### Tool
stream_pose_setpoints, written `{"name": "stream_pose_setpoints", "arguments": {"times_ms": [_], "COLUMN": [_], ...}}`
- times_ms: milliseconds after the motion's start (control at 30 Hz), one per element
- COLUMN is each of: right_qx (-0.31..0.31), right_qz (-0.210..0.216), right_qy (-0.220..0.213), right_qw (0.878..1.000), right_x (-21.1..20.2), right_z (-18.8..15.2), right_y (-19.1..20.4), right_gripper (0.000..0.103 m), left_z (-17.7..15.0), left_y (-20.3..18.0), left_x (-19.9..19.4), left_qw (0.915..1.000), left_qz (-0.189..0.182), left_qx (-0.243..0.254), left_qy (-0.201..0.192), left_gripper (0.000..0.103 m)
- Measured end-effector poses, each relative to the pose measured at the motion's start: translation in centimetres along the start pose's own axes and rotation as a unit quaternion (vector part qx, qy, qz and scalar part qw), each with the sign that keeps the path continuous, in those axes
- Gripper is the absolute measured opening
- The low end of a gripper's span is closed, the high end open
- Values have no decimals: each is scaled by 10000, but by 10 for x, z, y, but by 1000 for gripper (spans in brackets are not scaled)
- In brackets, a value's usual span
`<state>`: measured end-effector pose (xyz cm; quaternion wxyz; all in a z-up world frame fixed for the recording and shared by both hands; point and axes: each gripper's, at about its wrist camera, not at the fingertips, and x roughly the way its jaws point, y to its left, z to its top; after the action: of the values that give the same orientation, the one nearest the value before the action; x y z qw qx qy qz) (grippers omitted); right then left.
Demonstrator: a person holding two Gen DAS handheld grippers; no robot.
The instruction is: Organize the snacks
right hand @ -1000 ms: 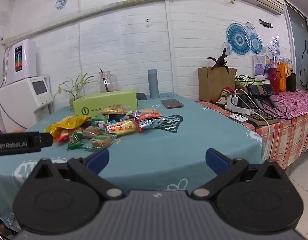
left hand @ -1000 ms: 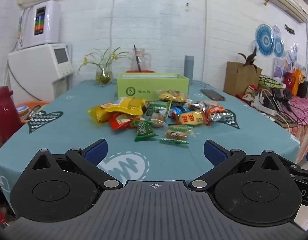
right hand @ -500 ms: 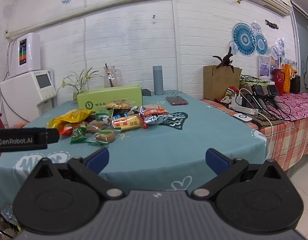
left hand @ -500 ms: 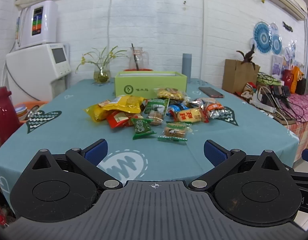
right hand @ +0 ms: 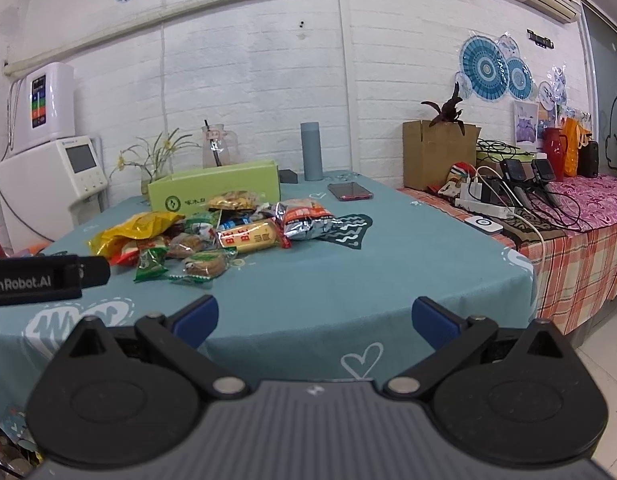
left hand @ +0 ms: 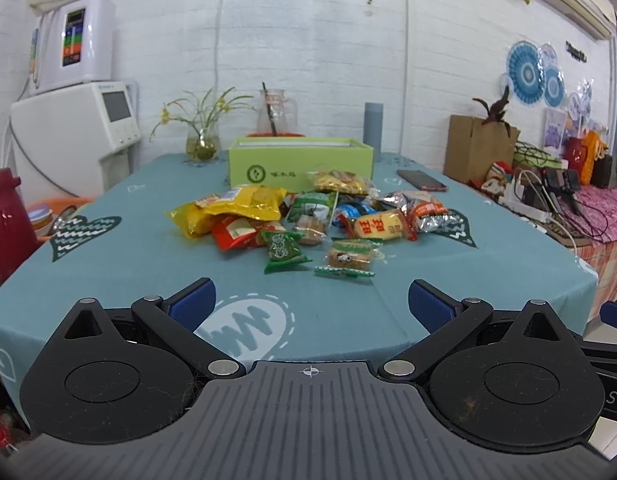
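Your left gripper (left hand: 311, 306) and right gripper (right hand: 314, 318): fingers spread, empty. "GenRobot.AI" readable on left gripper's casing (right hand: 36, 280). Snack pile (left hand: 308, 220) fronts green box (left hand: 300, 168).

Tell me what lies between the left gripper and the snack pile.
In the left wrist view, only bare teal tablecloth with a white printed doodle lies between the open left gripper and the snack pile.
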<state>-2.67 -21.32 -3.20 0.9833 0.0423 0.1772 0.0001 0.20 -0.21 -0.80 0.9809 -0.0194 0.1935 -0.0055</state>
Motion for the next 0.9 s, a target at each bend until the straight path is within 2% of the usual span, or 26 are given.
{"name": "stream_pose_setpoints", "arguments": {"times_ms": [333,467,633,767,900], "right_qx": [-28,-28,-18,11,27], "right_qz": [1,16,11,16,24], "right_qy": [15,22,24,26,36], "right_qw": [10000,10000,10000,10000,10000], "right_x": [2,3,3,3,3], "right_z": [0,-1,-1,-1,-1], "right_y": [1,2,2,1,1], "right_gripper": [103,103,103,103,103], "left_z": [-2,-3,-3,-3,-4], "left_y": [-2,0,-1,2,1], "left_x": [0,1,4,5,3], "left_qw": [9999,9993,9989,9974,9982], "left_qz": [-108,-358,-452,-677,-573], "left_qx": [53,26,19,-160,-150], "left_qy": [11,53,152,196,34], "left_gripper": [92,90,88,88,92]}}
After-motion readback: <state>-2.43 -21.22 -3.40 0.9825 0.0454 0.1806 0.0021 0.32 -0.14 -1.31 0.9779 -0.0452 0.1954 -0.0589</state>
